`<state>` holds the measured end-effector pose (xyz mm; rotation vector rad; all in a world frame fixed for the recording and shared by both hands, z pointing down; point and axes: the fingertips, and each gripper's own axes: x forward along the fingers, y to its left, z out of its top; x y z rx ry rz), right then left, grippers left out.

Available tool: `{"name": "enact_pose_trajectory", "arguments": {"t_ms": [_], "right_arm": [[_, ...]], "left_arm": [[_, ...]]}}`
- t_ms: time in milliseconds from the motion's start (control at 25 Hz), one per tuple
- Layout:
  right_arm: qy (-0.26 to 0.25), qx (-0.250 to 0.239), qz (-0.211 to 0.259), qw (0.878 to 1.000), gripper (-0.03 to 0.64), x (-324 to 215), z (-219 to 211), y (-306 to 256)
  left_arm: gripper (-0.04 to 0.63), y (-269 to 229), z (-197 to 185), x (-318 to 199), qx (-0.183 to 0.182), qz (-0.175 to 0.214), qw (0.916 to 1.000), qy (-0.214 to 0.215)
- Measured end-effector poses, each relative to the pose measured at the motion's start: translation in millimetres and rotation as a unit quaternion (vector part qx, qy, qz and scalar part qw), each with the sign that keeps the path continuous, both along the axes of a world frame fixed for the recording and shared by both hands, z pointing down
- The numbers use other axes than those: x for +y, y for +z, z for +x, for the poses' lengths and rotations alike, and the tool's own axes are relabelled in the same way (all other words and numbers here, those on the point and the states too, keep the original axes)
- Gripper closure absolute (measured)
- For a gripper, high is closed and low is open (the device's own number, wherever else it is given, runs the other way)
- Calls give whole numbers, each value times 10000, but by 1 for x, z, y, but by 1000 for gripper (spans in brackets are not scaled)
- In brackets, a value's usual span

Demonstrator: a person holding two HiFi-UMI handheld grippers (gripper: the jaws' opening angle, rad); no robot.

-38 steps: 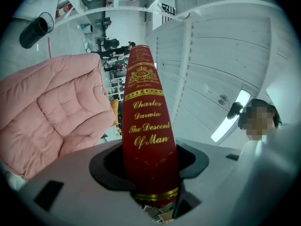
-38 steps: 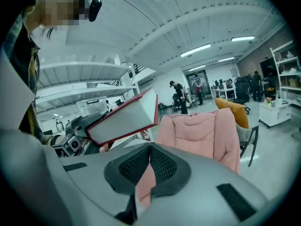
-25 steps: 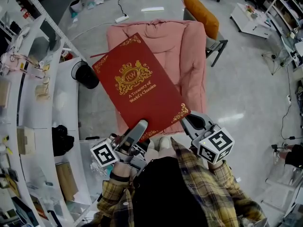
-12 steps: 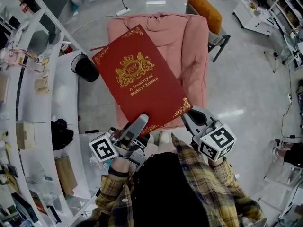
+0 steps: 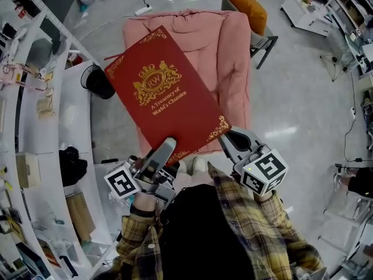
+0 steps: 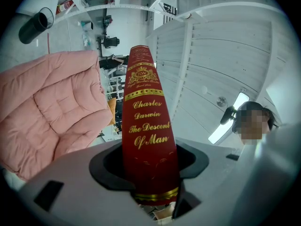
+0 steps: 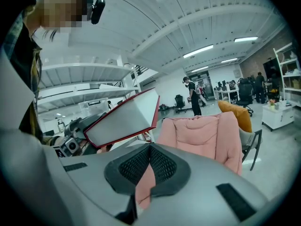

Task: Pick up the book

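A large red book point(image 5: 163, 95) with gold print is held up in the air above a pink padded chair point(image 5: 227, 45). My left gripper point(image 5: 166, 150) is shut on the book's near lower edge. In the left gripper view the book's spine point(image 6: 146, 126) stands clamped between the jaws of the left gripper point(image 6: 150, 173). My right gripper point(image 5: 230, 139) sits just off the book's lower right corner, shut and holding nothing. In the right gripper view the book point(image 7: 123, 119) hangs to the left, apart from the right gripper point(image 7: 148, 159).
White shelving point(image 5: 35, 115) with small items runs down the left side. A black bin point(image 5: 98, 81) stands beside the chair. An orange cushion point(image 5: 247, 4) lies on a seat behind it. More chairs and a shelf stand at the far right.
The book and chair sit slightly further left in the head view as the camera drifted. Both grippers keep their places and the hold on the book is the same.
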<state>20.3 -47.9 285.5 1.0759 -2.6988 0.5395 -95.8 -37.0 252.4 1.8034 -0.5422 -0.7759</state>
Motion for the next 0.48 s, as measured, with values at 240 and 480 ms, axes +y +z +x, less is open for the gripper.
{"name": "enact_pose_trajectory", "arguments": {"t_ms": [240, 480], "right_arm": [[-17, 18, 3, 10000, 600, 1, 0, 2], [-30, 17, 38, 10000, 600, -1, 0, 0]], "left_arm": [[351, 0, 0, -1, -14, 15, 10000, 11], [351, 1, 1, -2, -64, 14, 10000, 20]]}}
